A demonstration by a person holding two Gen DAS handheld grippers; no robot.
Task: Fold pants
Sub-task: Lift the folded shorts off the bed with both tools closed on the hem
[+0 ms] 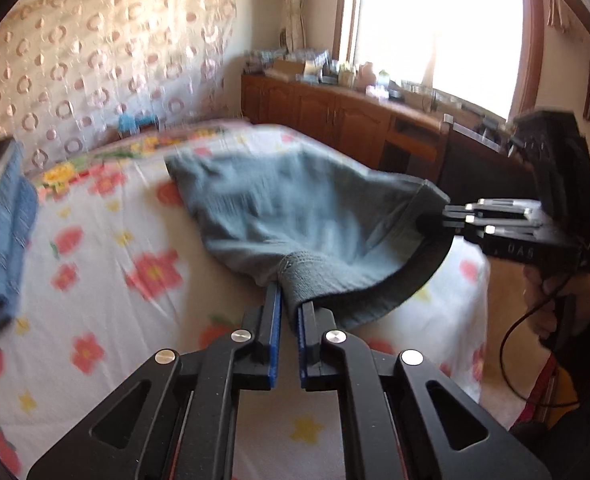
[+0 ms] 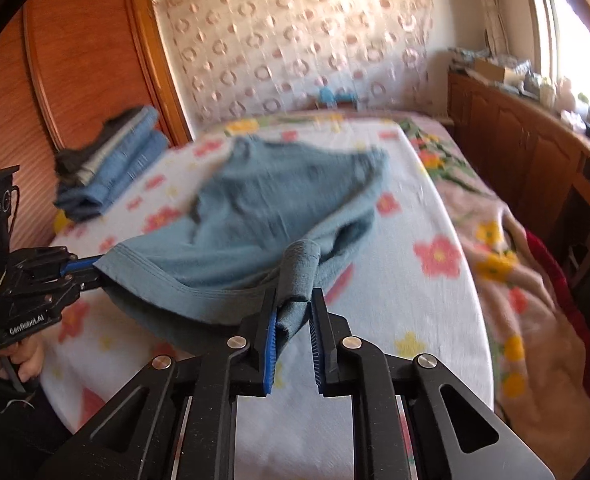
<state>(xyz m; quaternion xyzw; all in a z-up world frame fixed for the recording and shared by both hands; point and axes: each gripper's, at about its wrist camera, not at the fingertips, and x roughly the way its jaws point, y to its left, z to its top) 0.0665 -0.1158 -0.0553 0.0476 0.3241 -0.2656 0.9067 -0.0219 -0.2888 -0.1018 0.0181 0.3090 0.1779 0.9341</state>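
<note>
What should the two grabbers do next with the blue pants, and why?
Probably carry the pinched edge away over the bed and lay it on the far part. The left gripper and right gripper each pinch the near edge of the pants, which hangs lifted between them while the far part lies on the sheet.

Your grey-blue pants [image 1: 295, 208] hang stretched between two pinched hem corners at the near edge, lifted there, the far part draped crumpled on the flowered bed.
</note>
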